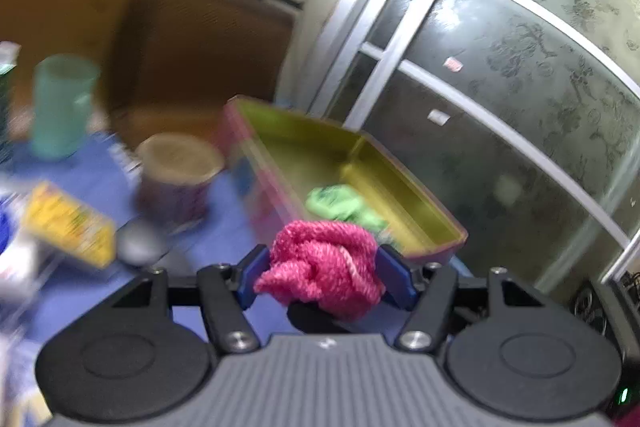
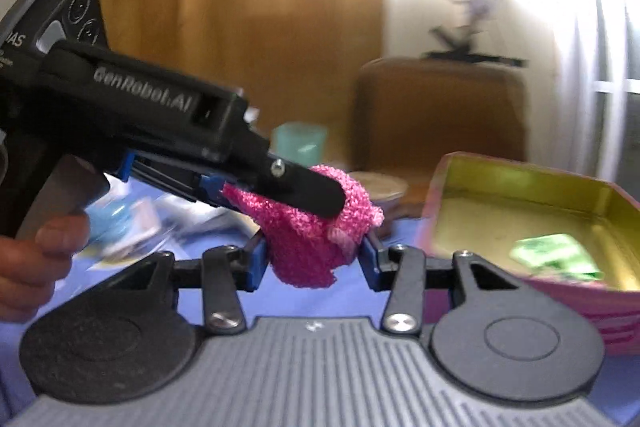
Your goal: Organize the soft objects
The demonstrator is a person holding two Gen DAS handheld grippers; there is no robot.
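Pink yarn bundle [image 2: 316, 239] crosswise between both claws

Leaving open room above the tin tray [image 2: 532, 183], only green cloth [image 2: 556, 257] lying inside; brown-lidded jar [image 1: 180, 179] and teal cup [image 1: 64, 103] crowding its left.

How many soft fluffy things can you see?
2: a pink fluffy bundle held by both tools, and a green one lying inside the tin box. Others may be hidden.

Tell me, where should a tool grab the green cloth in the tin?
Probably its bunched middle, coming from above: the green cloth lies crumpled low on the floor of the tin, whose walls block any sideways approach.
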